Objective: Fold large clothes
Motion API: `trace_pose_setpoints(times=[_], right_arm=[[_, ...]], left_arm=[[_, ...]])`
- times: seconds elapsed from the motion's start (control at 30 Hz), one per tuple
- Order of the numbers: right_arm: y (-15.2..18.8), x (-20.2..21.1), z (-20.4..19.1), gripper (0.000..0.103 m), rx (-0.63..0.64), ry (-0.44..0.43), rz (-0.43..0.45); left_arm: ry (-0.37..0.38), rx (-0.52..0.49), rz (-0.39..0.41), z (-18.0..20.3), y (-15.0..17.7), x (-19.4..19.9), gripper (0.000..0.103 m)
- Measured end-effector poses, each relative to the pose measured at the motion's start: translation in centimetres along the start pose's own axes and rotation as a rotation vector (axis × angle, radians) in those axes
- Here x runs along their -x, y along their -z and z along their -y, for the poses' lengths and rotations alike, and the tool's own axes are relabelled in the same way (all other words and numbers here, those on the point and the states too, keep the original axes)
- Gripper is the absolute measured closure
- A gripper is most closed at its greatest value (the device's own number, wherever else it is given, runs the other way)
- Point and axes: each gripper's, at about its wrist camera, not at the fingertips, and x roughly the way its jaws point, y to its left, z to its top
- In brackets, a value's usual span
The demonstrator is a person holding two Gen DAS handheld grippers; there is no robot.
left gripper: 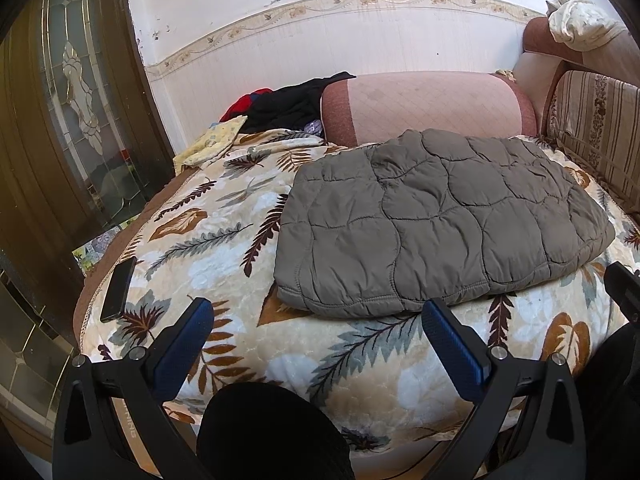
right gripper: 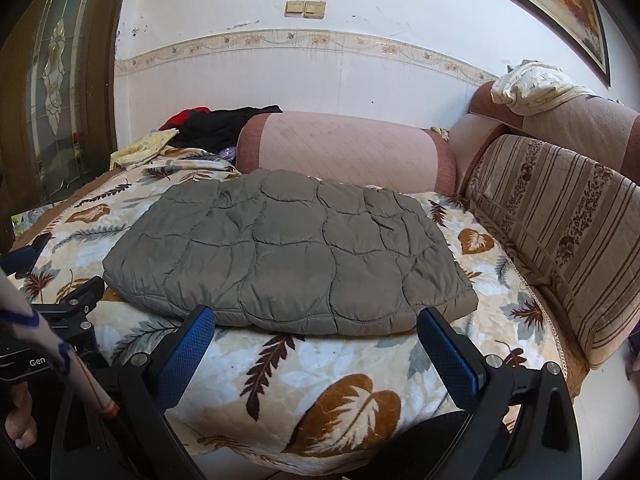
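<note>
A grey quilted jacket (left gripper: 440, 216) lies folded into a flat rectangle on the leaf-patterned blanket (left gripper: 224, 216). It also shows in the right wrist view (right gripper: 288, 252). My left gripper (left gripper: 318, 312) is open and empty, held just short of the jacket's near edge. My right gripper (right gripper: 316, 322) is open and empty, its blue pads (right gripper: 188, 344) either side of the jacket's near edge without touching it. The left gripper's body shows at the left of the right wrist view (right gripper: 76, 308).
A black phone (left gripper: 118, 288) lies at the blanket's left edge. A pink bolster (left gripper: 428, 104) lies behind the jacket. Dark and red clothes (left gripper: 288, 106) are piled at the back left. A striped cushion (right gripper: 560, 232) lines the right side. A glass door (left gripper: 76, 112) stands left.
</note>
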Motion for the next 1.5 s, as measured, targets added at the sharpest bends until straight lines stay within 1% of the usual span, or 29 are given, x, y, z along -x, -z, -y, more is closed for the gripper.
trace_pose_setpoints(times=[0.37, 1.23, 1.43, 1.5], right_arm=[[0.09, -0.34, 0.01, 0.0, 0.003, 0.012, -0.018], [0.29, -0.13, -0.09, 0.0, 0.003, 0.031, -0.017], [0.24, -0.07, -0.05, 0.0, 0.004, 0.033, -0.018], [0.23, -0.07, -0.06, 0.0, 0.004, 0.033, -0.017]], left_arm=[[0.0, 0.0, 0.001, 0.0, 0.0, 0.02, 0.0], [-0.006, -0.004, 0.008, 0.01, 0.19, 0.24, 0.0], [-0.002, -0.007, 0.008, -0.01, 0.13, 0.43, 0.0], [0.016, -0.005, 0.003, -0.13, 0.09, 0.42, 0.0]])
